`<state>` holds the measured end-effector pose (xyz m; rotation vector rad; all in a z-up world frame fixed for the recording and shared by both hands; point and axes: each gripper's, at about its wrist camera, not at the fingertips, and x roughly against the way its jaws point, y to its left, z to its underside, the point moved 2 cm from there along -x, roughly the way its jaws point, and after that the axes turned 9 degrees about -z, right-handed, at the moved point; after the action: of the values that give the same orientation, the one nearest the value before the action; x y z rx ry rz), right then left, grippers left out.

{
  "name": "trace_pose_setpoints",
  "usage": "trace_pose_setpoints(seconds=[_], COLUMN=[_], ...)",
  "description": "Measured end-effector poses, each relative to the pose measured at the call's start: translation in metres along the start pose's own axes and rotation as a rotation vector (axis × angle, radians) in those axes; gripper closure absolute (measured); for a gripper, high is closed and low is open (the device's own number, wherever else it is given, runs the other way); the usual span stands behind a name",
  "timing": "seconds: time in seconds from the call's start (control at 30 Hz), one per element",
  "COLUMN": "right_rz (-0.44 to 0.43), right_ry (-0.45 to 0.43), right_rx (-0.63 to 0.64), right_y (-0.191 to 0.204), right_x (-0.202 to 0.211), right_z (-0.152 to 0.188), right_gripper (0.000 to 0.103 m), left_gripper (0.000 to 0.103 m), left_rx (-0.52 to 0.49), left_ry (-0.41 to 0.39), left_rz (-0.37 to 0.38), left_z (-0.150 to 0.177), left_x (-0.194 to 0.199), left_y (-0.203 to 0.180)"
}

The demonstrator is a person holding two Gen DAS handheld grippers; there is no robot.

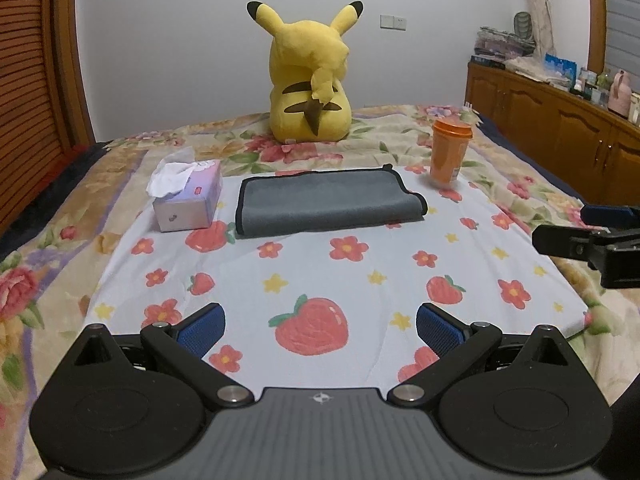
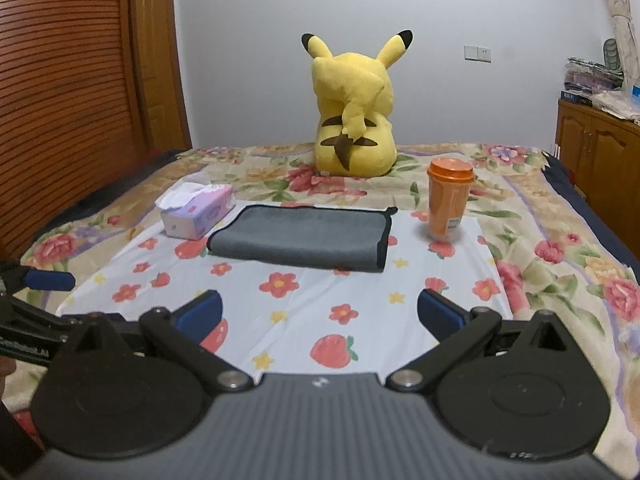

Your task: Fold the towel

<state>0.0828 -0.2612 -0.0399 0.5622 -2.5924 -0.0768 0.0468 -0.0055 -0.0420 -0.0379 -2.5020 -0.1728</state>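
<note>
Ahead, folded grey towel [image 1: 328, 202] on strawberry cloth [image 1: 320, 280], well beyond both grippers' [image 1: 320, 330] [image 2: 320, 312] spread, seemingly empty fingers [image 1: 202, 332]

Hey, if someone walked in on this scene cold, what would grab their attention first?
Probably the big yellow Pikachu plush, sitting at the far end of the bed with its back to the cameras. Nearer, a folded grey towel lies on the strawberry-print cloth, between a tissue box on its left and an orange lidded cup on its right.

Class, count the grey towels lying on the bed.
1. The grey towel lies folded on the strawberry cloth, between the tissue box and the orange cup.
</note>
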Motion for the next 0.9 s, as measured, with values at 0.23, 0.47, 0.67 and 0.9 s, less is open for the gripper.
trace_pose_setpoints(seconds=[0.23,0.47,0.67,0.9], right_rz=[0.010,0.022,0.033,0.047], right_ry=[0.018,0.033,0.034,0.026], right_rx=[0.015,0.009,-0.010,-0.018], right_y=[0.002,-0.002,-0.005,-0.008], right_x=[-0.003,-0.007,-0.008,-0.006], right_z=[0.009,0.016,0.020,0.020], right_gripper=[0.000,0.000,0.000,0.000], left_gripper=[0.000,0.000,0.000,0.000], left_rx=[0.030,0.053,0.043,0.049], left_ry=[0.008,0.012,0.008,-0.023], left_rz=[0.009,0.001,-0.020,-0.040], left_z=[0.008,0.011,0.013,0.012], left_x=[-0.004,-0.007,-0.008,-0.004], left_y=[0.002,0.010,0.010,0.012])
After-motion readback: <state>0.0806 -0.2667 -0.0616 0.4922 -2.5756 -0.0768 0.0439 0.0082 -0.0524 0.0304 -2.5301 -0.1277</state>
